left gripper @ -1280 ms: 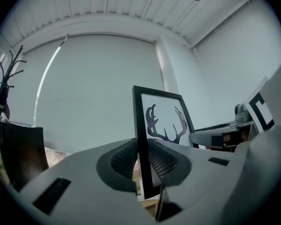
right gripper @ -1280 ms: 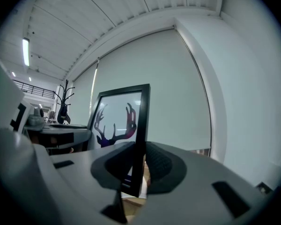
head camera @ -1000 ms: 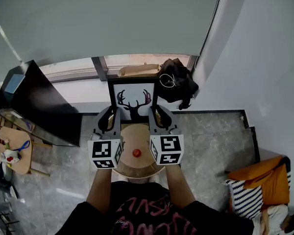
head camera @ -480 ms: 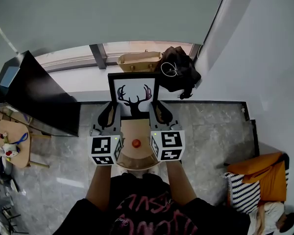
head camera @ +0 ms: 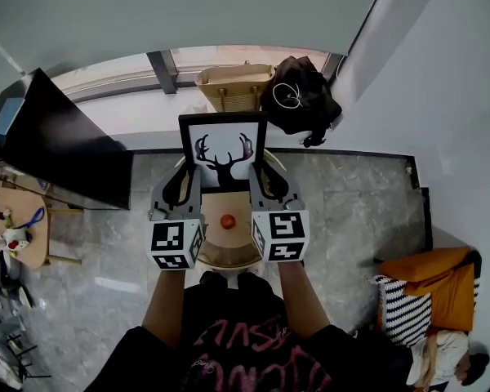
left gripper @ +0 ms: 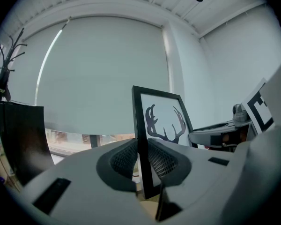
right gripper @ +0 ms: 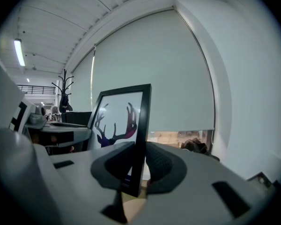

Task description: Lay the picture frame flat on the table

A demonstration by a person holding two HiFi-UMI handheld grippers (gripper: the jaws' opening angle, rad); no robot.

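Observation:
A black picture frame with a deer-antler print stands upright over a small round wooden table. My left gripper is shut on the frame's left edge, its jaws pressed to both faces. My right gripper is shut on the frame's right edge the same way. Whether the frame's bottom edge touches the tabletop is hidden behind the grippers. A small red object lies on the table between the two grippers.
A dark cabinet stands at the left, and a wicker chair and a black bag sit by the window behind the frame. An orange cushion and striped fabric lie at the lower right on the grey tiled floor.
The head view has shifted, so frame, grippers and table sit a little higher in the picture. Both grippers keep their hold on the upright frame.

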